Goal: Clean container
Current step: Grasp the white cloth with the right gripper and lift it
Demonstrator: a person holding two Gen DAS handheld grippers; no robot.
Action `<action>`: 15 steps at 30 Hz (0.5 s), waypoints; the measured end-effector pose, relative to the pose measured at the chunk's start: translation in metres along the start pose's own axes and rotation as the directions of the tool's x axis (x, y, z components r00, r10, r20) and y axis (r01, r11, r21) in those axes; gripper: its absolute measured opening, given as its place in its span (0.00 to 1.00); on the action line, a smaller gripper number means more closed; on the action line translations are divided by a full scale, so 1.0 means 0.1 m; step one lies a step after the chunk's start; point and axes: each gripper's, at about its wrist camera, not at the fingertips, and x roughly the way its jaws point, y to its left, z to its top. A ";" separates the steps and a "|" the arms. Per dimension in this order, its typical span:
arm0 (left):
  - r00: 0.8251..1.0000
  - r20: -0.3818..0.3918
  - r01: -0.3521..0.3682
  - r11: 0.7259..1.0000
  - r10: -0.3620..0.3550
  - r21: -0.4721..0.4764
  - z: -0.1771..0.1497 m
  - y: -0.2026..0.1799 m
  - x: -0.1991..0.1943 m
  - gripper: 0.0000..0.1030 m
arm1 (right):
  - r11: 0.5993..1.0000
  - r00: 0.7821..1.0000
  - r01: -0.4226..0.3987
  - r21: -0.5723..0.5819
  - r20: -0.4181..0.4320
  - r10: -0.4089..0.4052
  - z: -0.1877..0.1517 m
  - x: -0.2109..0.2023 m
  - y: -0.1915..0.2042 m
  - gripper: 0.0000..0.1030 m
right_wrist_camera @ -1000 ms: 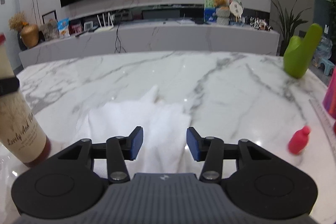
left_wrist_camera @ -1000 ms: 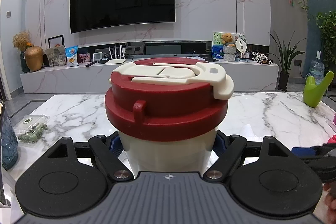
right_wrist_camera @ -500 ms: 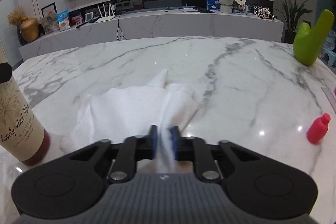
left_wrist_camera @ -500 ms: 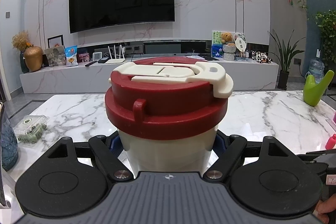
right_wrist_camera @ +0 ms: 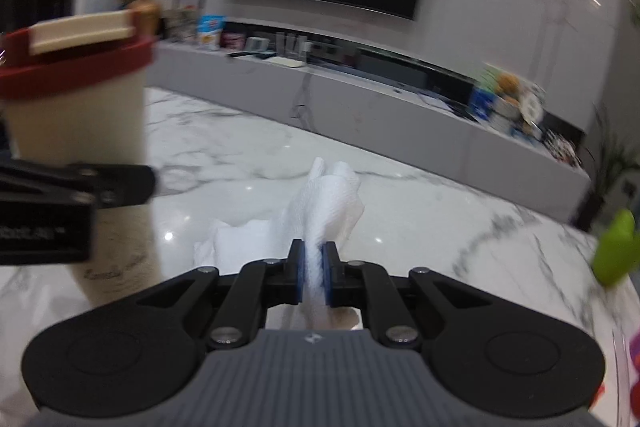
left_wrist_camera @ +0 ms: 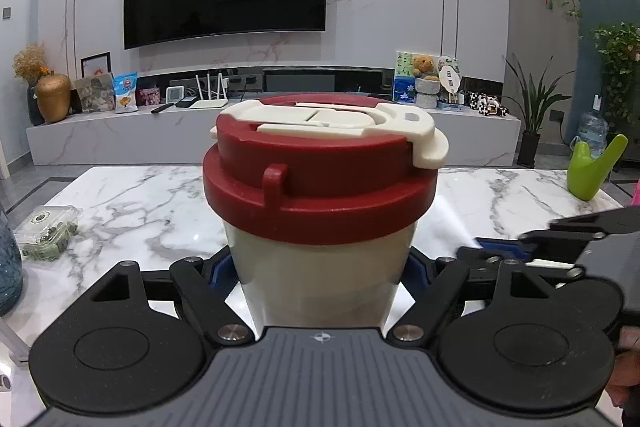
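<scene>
A cream cup with a red lid and a cream flip latch (left_wrist_camera: pixel 320 187) stands upright between the fingers of my left gripper (left_wrist_camera: pixel 320 267), which is shut on its body. In the right wrist view the same cup (right_wrist_camera: pixel 76 99) is at the left, blurred, with the left gripper's black finger (right_wrist_camera: pixel 120 181) against it. My right gripper (right_wrist_camera: pixel 314 275) is shut on a white paper towel (right_wrist_camera: pixel 324 203), which stands up bunched from between the blue pads and is lifted off the marble table (right_wrist_camera: pixel 420 211). In the left wrist view the right gripper (left_wrist_camera: pixel 560 243) comes in from the right, close to the cup.
A green curved vase (left_wrist_camera: pixel 592 167) stands at the table's far right. A clear plastic box of greens (left_wrist_camera: pixel 48 231) and a blue glass vessel (left_wrist_camera: pixel 8 267) sit at the left. A pink object (right_wrist_camera: pixel 634 347) is at the right edge. A low TV console lies beyond the table.
My right gripper shut on the paper towel, lifted it off the table and swung left towards the cup. The left gripper kept hold of the cup, almost still.
</scene>
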 end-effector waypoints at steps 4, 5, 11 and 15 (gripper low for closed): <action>1.000 0.000 0.013 1.000 -0.013 0.002 0.00 0.01 0.01 0.75 | 0.998 0.998 -0.066 -0.018 -0.021 0.066 -0.02 0.05 0.05 0.10; 1.000 0.000 0.015 1.000 -0.015 0.002 0.00 0.02 0.01 0.75 | 0.996 0.996 -0.083 -0.022 -0.027 0.083 -0.02 0.07 0.06 0.10; 1.000 0.002 0.023 1.000 -0.023 0.005 -0.01 0.02 0.01 0.75 | 0.982 0.982 -0.183 -0.045 -0.061 0.180 -0.05 0.15 0.13 0.11; 1.000 0.003 0.028 1.000 -0.028 0.002 -0.02 0.04 0.00 0.75 | 0.975 0.972 -0.219 -0.019 -0.087 0.217 -0.11 0.22 0.14 0.11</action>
